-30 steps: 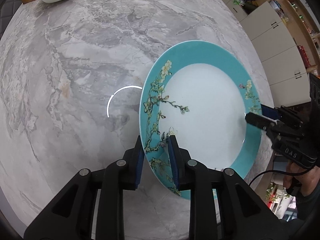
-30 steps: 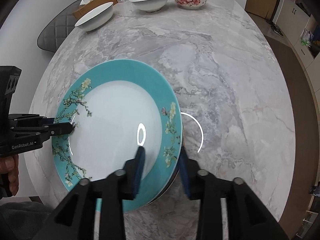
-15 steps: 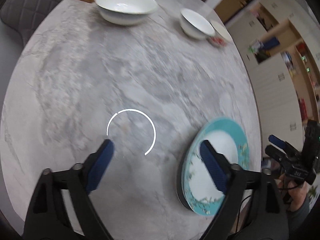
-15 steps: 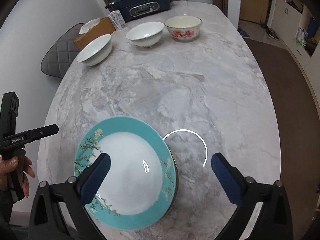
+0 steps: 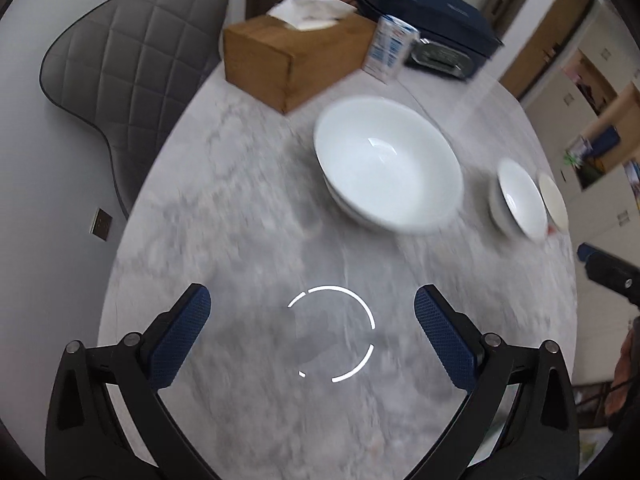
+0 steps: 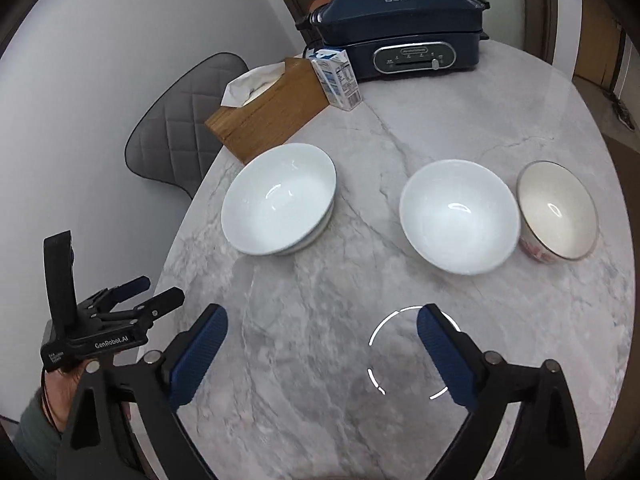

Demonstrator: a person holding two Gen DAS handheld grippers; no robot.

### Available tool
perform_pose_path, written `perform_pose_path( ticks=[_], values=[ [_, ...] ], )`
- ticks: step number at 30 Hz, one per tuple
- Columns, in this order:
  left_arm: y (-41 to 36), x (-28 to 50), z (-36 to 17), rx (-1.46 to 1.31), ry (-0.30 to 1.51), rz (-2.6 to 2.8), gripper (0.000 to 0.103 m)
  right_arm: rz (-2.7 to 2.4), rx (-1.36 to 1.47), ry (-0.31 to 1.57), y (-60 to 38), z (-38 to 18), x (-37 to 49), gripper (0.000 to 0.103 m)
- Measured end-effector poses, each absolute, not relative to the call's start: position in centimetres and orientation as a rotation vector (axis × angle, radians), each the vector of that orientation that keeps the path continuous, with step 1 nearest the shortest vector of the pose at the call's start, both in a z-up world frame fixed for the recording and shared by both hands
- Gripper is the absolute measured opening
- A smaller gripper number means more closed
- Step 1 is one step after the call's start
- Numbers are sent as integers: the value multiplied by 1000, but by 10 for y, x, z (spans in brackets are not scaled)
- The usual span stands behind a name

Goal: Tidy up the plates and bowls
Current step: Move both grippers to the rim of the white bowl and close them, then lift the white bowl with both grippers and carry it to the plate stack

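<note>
Left wrist view: left gripper (image 5: 312,316) spread wide, empty, over bare marble tabletop (image 5: 248,216); large white bowl (image 5: 388,164) ahead toward far edge, nearest this hand; empty. Right wrist view: right gripper (image 6: 322,338) wide, jaws closing, nothing between; second white bowl (image 6: 458,216) ahead beside floral bowl (image 6: 558,210) at right edge, both empty.
</note>
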State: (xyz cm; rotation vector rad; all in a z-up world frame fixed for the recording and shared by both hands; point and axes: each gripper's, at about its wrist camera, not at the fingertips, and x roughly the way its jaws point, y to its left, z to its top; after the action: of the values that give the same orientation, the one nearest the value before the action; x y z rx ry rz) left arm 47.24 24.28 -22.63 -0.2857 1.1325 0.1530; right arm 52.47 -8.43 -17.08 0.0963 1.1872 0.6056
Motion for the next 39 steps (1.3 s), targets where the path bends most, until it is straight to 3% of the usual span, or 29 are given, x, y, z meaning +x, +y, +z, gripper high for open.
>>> perform_pose_path(
  ticks=[2,5,17,19,20,21,24,27,29,32,36,39],
  values=[
    [256,500,-225,-269,1110,181,103,597,97,1214,-61,-182,551,80],
    [273,537,-227,-291,1124,185,103,573,119,1265,-38,-204,579,78],
    [275,588,-281,-251,1209,203,102,467,182,1382,-10,-269,630,78],
    [276,592,-288,-248,1212,203,86,460,150,1372,-2,-273,634,78],
    [276,595,-292,-252,1218,198,64,464,145,1369,2,-273,636,78],
    [277,597,-295,-257,1228,190,48,470,145,1367,4,-273,636,78],
    [274,601,-300,-252,1228,161,39,480,112,1352,14,-271,639,76],
    [270,602,-306,-262,1235,129,29,505,100,1378,21,-276,640,57],
    [265,603,-307,-252,1230,110,21,514,68,1386,24,-280,639,39],
    [256,607,-308,-231,1238,89,10,512,62,1382,23,-282,637,30],
    [257,608,-312,-257,1230,81,9,499,64,1382,16,-283,638,11],
    [255,606,-312,-255,1235,71,9,504,56,1377,13,-285,637,11]
  ],
)
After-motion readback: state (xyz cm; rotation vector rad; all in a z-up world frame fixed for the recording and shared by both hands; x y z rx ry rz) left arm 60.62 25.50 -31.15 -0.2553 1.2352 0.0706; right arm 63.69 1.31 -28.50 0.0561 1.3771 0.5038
